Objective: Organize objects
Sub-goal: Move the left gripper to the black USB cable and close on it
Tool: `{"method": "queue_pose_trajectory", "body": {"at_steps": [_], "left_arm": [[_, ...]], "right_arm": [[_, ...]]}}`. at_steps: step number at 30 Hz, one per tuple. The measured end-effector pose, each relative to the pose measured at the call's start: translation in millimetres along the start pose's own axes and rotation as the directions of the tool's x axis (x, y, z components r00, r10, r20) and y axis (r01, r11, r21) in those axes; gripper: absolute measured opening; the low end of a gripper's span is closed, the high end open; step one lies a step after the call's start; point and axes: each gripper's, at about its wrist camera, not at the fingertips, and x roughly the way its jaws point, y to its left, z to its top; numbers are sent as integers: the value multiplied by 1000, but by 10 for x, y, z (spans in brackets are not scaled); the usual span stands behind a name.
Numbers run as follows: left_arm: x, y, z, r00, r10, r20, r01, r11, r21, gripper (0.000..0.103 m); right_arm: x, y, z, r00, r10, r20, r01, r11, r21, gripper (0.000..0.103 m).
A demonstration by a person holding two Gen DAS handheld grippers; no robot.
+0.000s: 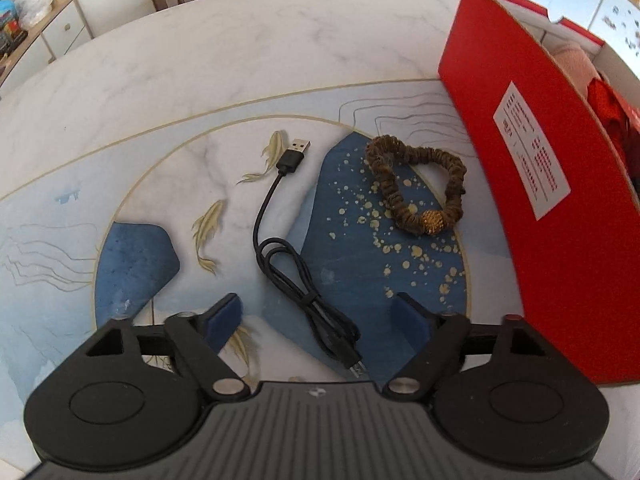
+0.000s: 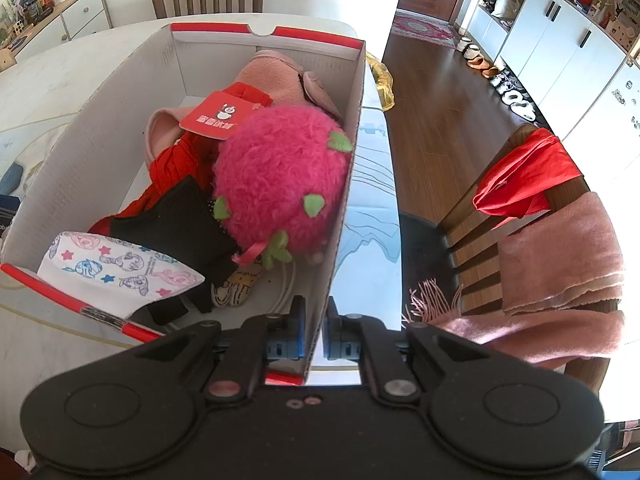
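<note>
one cable [image 1: 298, 264] and one scrunchie [image 1: 416, 190] lie out; cable's bundled end sits between the left gripper's [image 1: 320, 316] wide fingers; right gripper [image 2: 314, 320] pinches the box [image 2: 340, 208] wall.

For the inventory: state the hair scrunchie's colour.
Brownish gold, with a gold bead; the hair scrunchie shows best in the left wrist view.

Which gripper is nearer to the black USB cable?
Left. The left gripper hangs open astride the black USB cable; the right gripper is clamped on the red box wall.
</note>
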Motion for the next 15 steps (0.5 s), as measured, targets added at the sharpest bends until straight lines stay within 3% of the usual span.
{"method": "queue_pose_trajectory", "body": {"at_steps": [8, 15], "left_arm": [[-65, 40, 14, 1000, 3, 4, -3, 999, -35, 35], [-77, 77, 1, 1000, -8, 3, 8, 999, -37, 14]], "right_arm": [[-1, 0, 1, 1000, 0, 0, 0, 1000, -1, 8], [-1, 0, 0, 1000, 1, 0, -1, 1000, 0, 7]]}}
